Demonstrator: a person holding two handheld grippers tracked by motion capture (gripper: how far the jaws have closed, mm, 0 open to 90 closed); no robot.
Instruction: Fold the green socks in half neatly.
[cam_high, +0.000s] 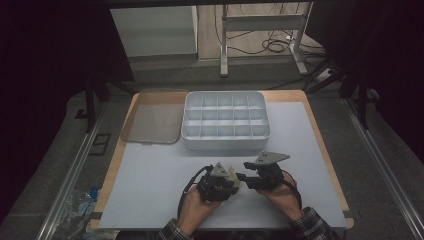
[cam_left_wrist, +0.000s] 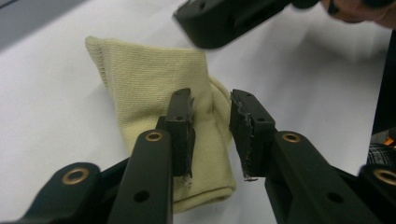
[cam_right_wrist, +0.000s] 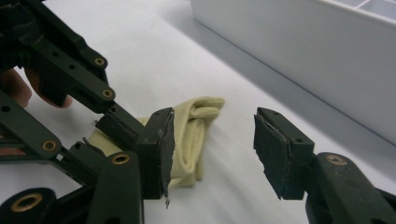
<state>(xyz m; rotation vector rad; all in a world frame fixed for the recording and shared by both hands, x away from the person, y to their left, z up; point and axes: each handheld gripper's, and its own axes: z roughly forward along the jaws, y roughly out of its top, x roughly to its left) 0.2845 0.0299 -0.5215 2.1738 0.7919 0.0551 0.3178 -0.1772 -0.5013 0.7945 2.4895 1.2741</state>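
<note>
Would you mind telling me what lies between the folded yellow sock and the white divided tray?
Nothing: in the right gripper view, bare white table runs from the sock to the tray wall. The high view shows the same gap.

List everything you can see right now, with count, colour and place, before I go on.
sock: one, pale yellow, folded, lying on the mat between the two claws
organizer box: one, white, many empty compartments, far middle of the table
lid: one, translucent grey, flat, left of the box
mat: one, white, covering the wooden table
metal frame: one, grey, on the floor beyond the table
cables: several, black, on the floor by the frame
left claw: one, black, open, above the sock
right claw: one, black, open, beside the sock
hands: two, plaid sleeves, near edge
</note>
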